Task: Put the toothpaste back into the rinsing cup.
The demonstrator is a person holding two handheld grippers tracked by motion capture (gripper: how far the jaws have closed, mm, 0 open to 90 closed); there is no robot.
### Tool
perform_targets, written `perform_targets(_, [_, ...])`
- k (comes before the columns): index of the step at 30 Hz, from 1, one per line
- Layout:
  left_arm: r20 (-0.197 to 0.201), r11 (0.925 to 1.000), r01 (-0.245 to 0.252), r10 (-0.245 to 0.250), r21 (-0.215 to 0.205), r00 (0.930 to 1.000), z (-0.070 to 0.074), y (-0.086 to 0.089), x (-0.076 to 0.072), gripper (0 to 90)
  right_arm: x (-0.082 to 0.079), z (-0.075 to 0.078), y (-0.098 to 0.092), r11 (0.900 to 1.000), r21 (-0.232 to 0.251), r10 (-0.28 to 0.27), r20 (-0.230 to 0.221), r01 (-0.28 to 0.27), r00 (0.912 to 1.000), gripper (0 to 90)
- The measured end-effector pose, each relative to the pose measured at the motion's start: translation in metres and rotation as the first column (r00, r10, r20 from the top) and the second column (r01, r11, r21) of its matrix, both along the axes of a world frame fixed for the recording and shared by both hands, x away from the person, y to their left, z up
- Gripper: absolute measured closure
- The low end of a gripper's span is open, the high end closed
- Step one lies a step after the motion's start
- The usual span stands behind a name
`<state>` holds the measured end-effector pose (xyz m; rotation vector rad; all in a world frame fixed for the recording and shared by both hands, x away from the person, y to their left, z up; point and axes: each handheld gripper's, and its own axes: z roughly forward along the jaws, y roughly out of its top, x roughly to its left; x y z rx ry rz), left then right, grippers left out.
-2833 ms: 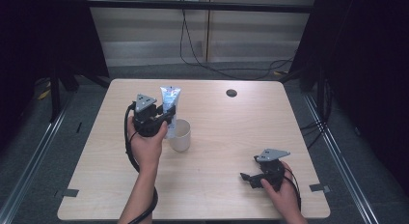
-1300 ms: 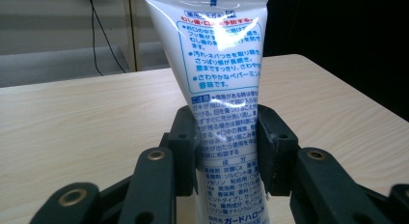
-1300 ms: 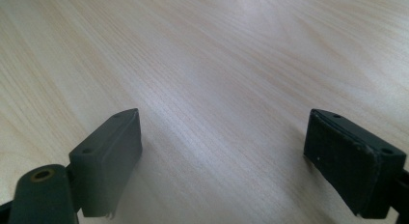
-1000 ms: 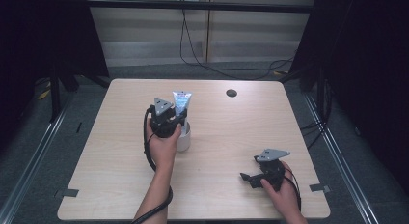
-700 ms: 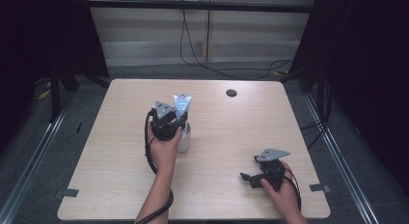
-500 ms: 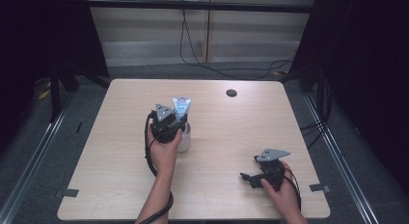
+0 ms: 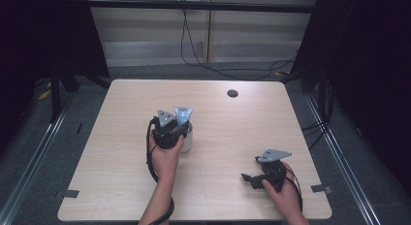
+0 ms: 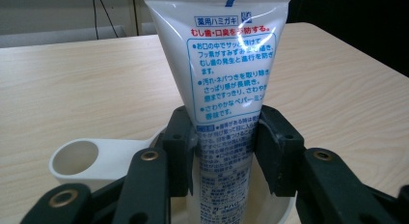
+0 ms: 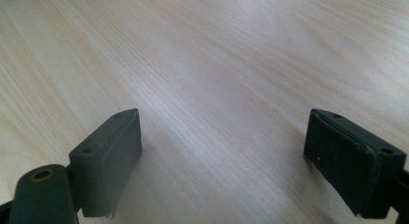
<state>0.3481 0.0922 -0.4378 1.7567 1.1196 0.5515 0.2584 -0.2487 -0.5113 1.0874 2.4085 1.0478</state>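
Observation:
A white and blue toothpaste tube stands upright inside a white cup with a handle, left of the table's middle. My left gripper reaches over the cup's rim. Its pads lie against the tube's two sides, and the jaws have just been opening a little with the tube still between them. From above, the tube sticks up out of the cup just beyond the left gripper. My right gripper rests open on the table at the front right, its jaws wide apart over bare wood.
The light wooden table has a dark round cable hole at the back right. Black frames and curtains stand around the table, and cables hang behind it.
My left hand carried the tube to the right, over the cup, and lowered it inside. The right hand stayed still.

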Motion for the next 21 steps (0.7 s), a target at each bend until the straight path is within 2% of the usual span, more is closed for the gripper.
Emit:
perform_targets(9, [-0.004,0.9998,0.008,-0.008,0.021,1.0,-0.0009,-0.0006,-0.0017,60.3,0.0,-0.0001,0.0001,1.0,0.0,-0.001,0.0,0.001,1.0,13.0])
perform_targets(21, [-0.031,0.9993,0.012,-0.011,0.035,0.9995,-0.007,-0.002,-0.003,59.5,0.0,0.0,0.0,1.0,0.0,0.0,0.0,0.0,1.0,12.9])
